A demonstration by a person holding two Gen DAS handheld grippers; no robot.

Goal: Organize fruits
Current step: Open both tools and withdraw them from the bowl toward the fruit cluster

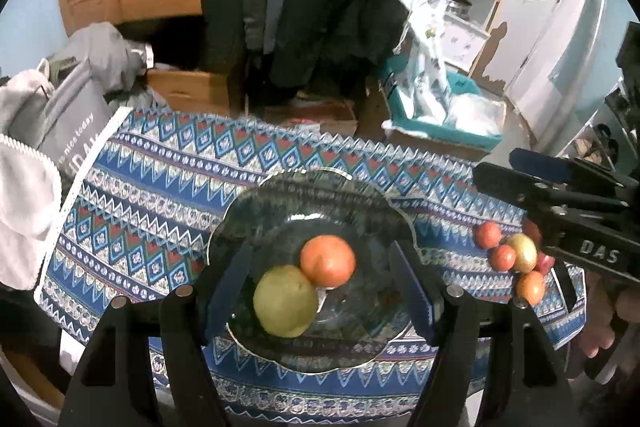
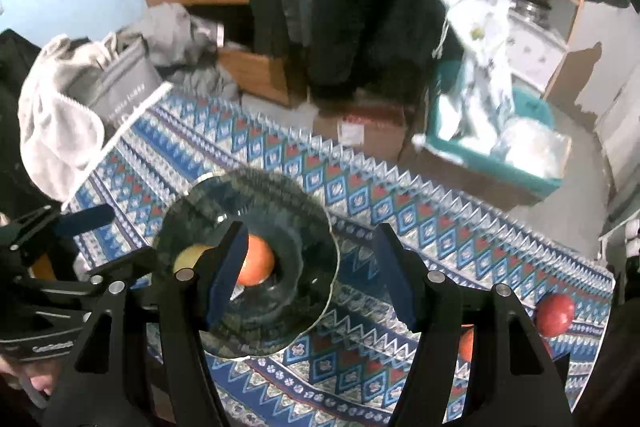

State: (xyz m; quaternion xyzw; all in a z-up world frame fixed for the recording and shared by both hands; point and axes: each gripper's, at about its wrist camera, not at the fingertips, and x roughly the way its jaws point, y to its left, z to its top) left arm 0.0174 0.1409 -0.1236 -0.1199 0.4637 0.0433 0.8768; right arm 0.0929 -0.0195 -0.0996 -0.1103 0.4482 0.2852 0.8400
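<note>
Hovering wide open and empty, both tongs, left [image 1: 320, 291] and right [image 2: 310, 275], are facing the plate [image 1: 248, 211]. Remaining fruits [image 1: 516, 259] are lying beside the right tongs; fetching one looks next.

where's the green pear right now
In the left wrist view, the green pear lies in the glass bowl, touching the orange fruit at its near-left.

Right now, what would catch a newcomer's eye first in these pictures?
The dark glass plate on the blue patterned tablecloth, holding an orange fruit touching a yellow-green one. Then the cluster of small red fruits on the cloth right of it, beside the right hand-held gripper.
</note>
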